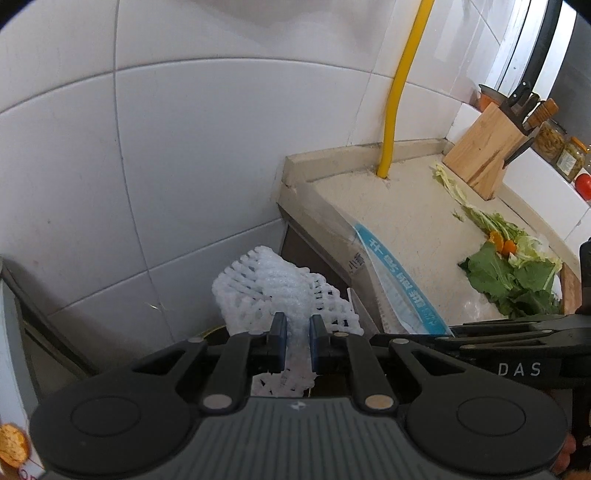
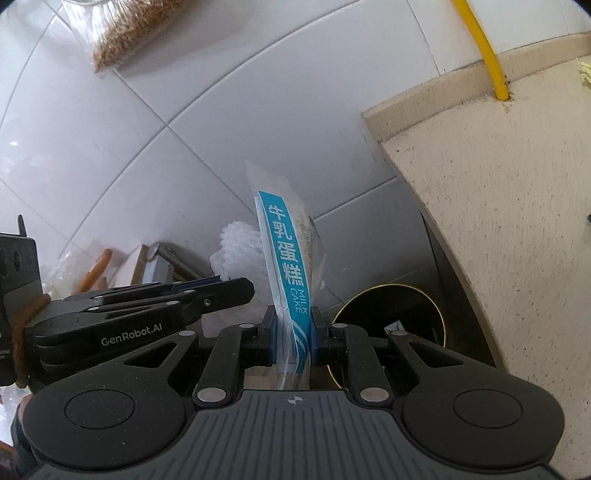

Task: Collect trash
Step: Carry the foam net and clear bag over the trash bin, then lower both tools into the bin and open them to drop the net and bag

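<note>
My left gripper (image 1: 297, 325) is shut on a white foam fruit net (image 1: 273, 284), which sticks up past its blue pads beside the counter's end. My right gripper (image 2: 293, 326) is shut on a clear wrapper with a blue milk-cake stripe (image 2: 286, 258), held upright. The wrapper (image 1: 391, 280) also shows in the left wrist view, and the net (image 2: 240, 254) shows behind it in the right wrist view. Just right of and below the right gripper is a round black bin opening with a gold rim (image 2: 391, 314). The left gripper's body (image 2: 140, 310) sits close to the left.
A beige counter (image 1: 406, 221) carries green leaves and orange peel scraps (image 1: 513, 269), a wooden knife block (image 1: 484, 151) and jars (image 1: 554, 140). A yellow pipe (image 1: 399, 85) rises along the white tiled wall (image 1: 184, 147). A bag of grain (image 2: 125, 33) hangs above.
</note>
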Demonstrator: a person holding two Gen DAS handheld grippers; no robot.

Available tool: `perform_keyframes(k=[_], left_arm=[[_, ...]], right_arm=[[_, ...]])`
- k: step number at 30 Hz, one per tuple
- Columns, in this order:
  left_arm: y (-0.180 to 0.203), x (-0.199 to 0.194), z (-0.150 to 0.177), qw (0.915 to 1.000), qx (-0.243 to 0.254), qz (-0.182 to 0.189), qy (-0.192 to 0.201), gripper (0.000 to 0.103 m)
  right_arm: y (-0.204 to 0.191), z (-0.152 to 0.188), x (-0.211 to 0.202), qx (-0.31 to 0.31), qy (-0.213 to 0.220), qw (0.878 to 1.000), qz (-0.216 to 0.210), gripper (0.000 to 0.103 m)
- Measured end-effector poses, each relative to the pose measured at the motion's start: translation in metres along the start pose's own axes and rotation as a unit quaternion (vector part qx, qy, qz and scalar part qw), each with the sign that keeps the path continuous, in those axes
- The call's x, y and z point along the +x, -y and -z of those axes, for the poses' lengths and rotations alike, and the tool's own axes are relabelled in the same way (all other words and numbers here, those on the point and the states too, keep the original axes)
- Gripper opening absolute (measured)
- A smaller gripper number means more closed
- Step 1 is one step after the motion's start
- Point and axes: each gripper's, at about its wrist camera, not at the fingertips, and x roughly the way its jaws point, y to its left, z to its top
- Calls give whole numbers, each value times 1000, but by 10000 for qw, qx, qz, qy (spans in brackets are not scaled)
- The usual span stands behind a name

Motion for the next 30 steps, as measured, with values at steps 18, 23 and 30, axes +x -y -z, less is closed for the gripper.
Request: perform_keyframes(k=[18,23,30], left_arm=[[-17,25,3,9999,-40,-85,-141,10],[-23,36,4,9995,-98,-131,-277,10],[-26,53,2,9986,-150,-212,-460,10]], right_arm=[[4,2,29,44,-187,9991,365,21],[9,0,41,38,-279,9985,469,21],[17,-4,56,19,-388,9976,566,21]])
